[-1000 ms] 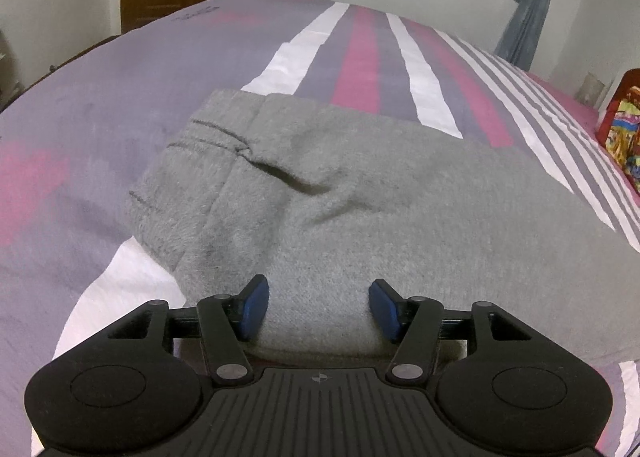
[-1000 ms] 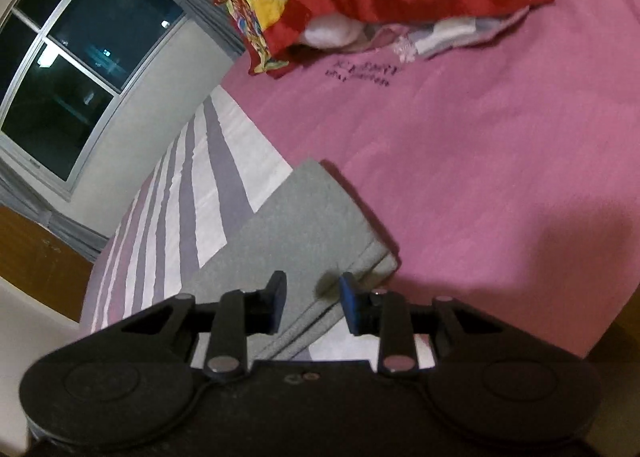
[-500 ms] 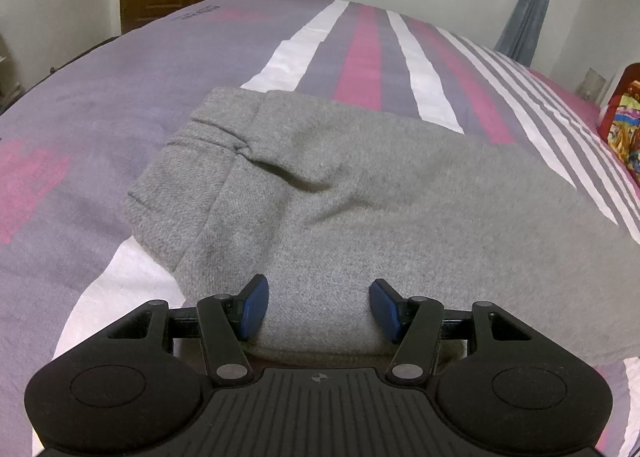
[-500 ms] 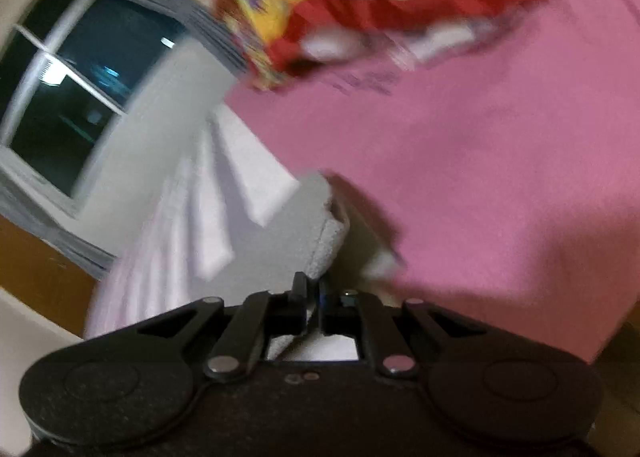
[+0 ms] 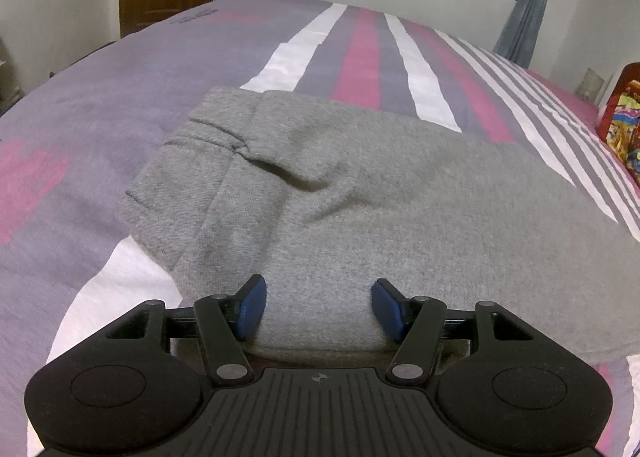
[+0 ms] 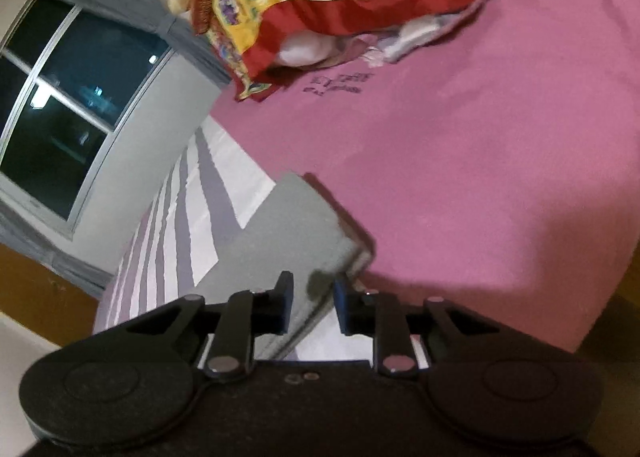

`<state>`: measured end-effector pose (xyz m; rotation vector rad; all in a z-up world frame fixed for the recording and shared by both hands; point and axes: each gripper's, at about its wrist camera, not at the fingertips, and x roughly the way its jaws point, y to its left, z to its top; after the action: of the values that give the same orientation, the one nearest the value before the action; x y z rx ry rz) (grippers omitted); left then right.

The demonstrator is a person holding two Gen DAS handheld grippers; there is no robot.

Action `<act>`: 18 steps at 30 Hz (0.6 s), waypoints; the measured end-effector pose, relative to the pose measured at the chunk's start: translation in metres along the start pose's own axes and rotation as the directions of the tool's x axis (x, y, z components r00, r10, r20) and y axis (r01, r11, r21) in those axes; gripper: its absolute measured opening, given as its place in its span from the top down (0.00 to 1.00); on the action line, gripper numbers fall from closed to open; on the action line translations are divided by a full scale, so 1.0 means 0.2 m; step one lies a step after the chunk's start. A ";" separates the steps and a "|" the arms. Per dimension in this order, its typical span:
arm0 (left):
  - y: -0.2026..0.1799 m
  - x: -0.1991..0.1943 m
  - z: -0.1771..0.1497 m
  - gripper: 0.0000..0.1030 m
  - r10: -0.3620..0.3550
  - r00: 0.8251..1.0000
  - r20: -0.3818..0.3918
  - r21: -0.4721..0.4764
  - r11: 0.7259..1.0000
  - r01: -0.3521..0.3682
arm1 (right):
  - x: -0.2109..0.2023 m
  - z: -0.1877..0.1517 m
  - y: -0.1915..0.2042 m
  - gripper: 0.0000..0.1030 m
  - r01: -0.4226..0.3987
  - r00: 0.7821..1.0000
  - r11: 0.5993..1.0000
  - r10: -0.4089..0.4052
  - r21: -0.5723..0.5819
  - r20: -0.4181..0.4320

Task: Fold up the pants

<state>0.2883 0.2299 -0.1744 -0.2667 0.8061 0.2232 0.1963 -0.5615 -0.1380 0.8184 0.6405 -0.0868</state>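
Grey pants on striped bed, left hand-held gripper released above them, right hand-held gripper just reopening (leg end between, ungripped)

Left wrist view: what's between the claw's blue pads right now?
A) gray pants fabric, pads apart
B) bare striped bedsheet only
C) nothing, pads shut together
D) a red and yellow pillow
A: the left claw stands open over the gray pants, with gray fabric filling the gap between its blue pads on the striped bedsheet.
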 end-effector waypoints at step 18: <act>0.13 -0.19 -0.02 0.41 0.043 0.984 0.173 -0.111 0.994 -0.024 | 0.06 -0.02 -0.11 0.52 -0.066 0.998 0.993 0.068 0.093 -0.016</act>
<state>0.2524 0.2501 -0.1523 -0.3317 0.6253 0.3182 0.1982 -0.5723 -0.1609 0.9302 0.6296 -0.0480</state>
